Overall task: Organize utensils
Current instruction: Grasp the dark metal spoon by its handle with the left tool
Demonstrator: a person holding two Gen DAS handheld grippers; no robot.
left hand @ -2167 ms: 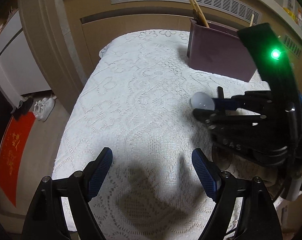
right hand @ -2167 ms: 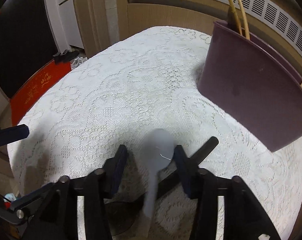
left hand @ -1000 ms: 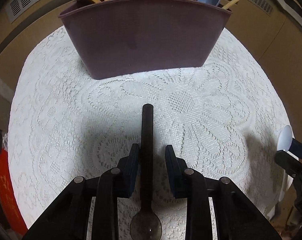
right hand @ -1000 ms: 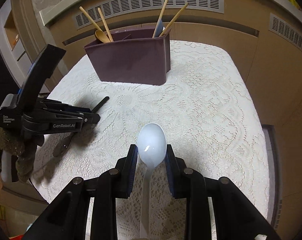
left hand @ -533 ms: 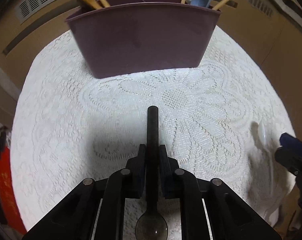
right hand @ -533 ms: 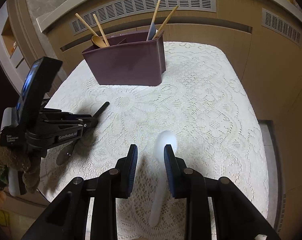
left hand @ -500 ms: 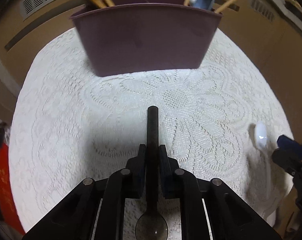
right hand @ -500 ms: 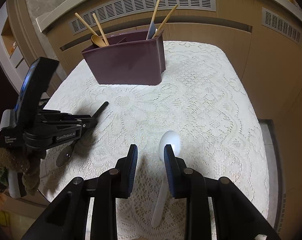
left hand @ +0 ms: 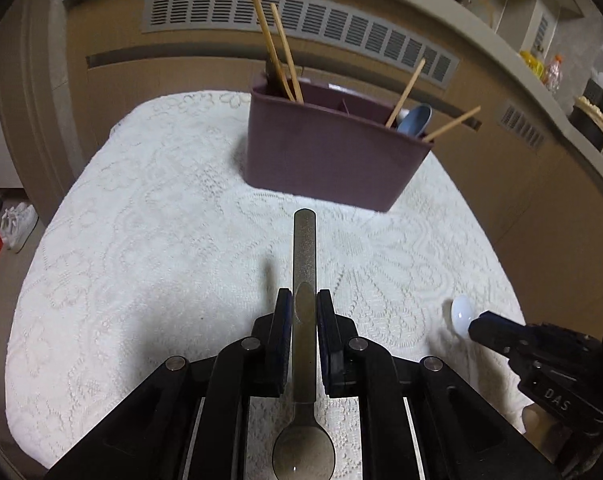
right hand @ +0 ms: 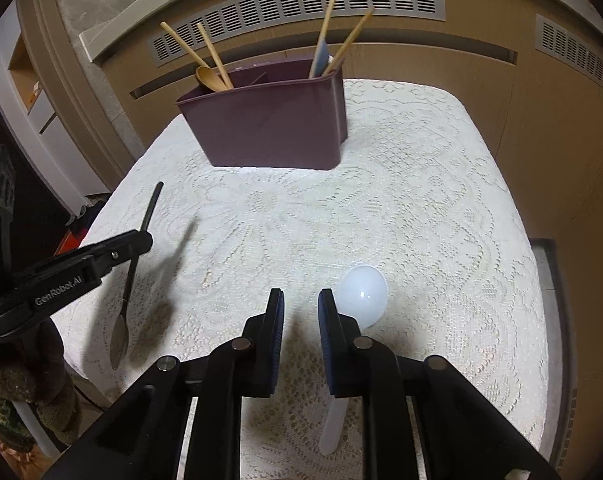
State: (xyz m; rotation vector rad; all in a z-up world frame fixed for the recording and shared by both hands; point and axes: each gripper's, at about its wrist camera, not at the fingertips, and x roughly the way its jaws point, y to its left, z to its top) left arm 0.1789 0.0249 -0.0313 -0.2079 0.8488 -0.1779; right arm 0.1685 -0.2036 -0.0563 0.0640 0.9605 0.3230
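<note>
My left gripper (left hand: 303, 312) is shut on the handle of a metal spoon (left hand: 304, 248) and holds it above the lace tablecloth (left hand: 141, 240), bowl end toward the camera. In the right wrist view the left gripper (right hand: 141, 240) carries this metal spoon (right hand: 131, 272) at the left. My right gripper (right hand: 301, 316) hovers low with its jaws closing and nothing between them. The white plastic spoon (right hand: 363, 292) lies on the cloth just right of the right finger. A purple caddy (left hand: 333, 152) stands at the back, also seen as the caddy (right hand: 269, 128) in the right view.
The caddy holds wooden chopsticks (right hand: 209, 60), a wooden spoon (right hand: 207, 78) and a blue spoon (left hand: 415, 118). A wooden cabinet with vent grilles (right hand: 301, 4) rises behind the table. White shoes (left hand: 17, 222) lie on the floor to the left.
The left gripper shut on the metal spoon and lifted it off the cloth. The white spoon left the right gripper's jaws and now lies beside them; those jaws have narrowed.
</note>
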